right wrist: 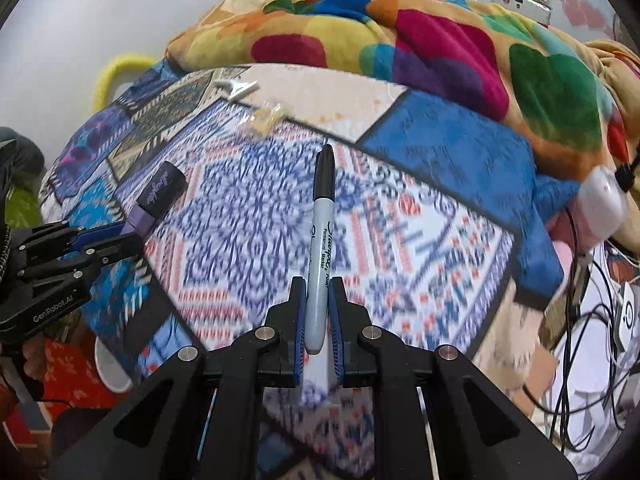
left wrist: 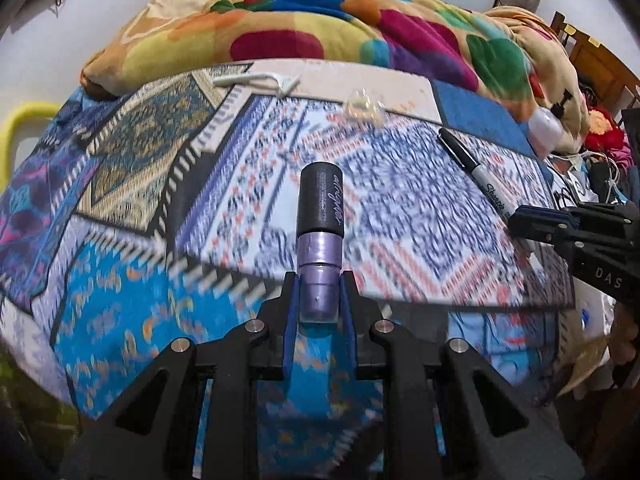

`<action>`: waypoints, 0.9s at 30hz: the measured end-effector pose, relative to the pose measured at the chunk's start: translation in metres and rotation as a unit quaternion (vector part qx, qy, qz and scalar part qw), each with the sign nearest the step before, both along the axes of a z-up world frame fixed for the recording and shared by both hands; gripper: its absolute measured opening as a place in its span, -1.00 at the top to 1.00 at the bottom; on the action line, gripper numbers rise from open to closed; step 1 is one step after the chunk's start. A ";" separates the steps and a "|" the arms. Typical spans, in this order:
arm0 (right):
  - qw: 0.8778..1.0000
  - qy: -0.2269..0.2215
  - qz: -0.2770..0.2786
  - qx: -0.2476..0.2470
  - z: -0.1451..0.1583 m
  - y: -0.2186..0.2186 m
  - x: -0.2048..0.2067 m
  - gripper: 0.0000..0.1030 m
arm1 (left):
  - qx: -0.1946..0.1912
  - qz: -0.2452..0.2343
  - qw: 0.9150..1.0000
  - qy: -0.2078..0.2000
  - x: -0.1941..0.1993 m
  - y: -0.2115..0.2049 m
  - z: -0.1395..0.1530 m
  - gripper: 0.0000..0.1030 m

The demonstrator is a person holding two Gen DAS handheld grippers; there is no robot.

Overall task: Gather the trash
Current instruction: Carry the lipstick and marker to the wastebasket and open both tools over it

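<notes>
My left gripper (left wrist: pixel 318 280) is shut on a purple spray bottle with a black cap (left wrist: pixel 320 216), held above the patterned bedspread (left wrist: pixel 160 184); it also shows at the left of the right wrist view (right wrist: pixel 160 196). My right gripper (right wrist: pixel 318 284) is shut on a grey Sharpie marker (right wrist: pixel 322 232) with its black cap pointing away; the marker also shows in the left wrist view (left wrist: pixel 472 172). A crumpled clear wrapper (left wrist: pixel 362 106) (right wrist: pixel 266 116) and a white plastic piece (left wrist: pixel 260 80) (right wrist: pixel 238 87) lie on the bed near the blanket.
A colourful fleece blanket (left wrist: pixel 320 28) is heaped at the far side of the bed. A white bottle (right wrist: pixel 600 204) and tangled cables (right wrist: pixel 592 320) sit at the right. A yellow handle (left wrist: pixel 20 128) shows at the left. The bed edge drops off below the grippers.
</notes>
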State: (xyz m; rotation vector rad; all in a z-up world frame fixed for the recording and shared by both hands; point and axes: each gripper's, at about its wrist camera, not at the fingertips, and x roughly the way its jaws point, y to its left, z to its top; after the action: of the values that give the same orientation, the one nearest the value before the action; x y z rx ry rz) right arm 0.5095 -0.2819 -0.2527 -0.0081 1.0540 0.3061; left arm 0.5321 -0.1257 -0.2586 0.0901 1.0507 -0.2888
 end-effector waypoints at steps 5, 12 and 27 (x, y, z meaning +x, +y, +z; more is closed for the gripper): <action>1.000 0.004 -0.016 0.000 0.000 -0.002 0.002 0.79 | -0.005 0.013 1.000 0.008 0.006 -0.001 -0.002 0.43; 1.000 -0.002 -0.014 -0.001 -0.002 0.006 0.020 0.68 | -0.017 0.014 1.000 0.000 0.027 -0.006 -0.002 0.24; 1.000 -0.022 -0.003 -0.020 0.003 0.021 0.020 0.79 | -0.036 0.029 0.999 -0.009 0.031 -0.003 0.000 0.51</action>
State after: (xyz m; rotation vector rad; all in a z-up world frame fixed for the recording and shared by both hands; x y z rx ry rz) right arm 0.5298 -0.2606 -0.2493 -0.0479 1.0156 0.2783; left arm 0.5627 -0.1283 -0.2589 -0.0019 1.0230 -0.2721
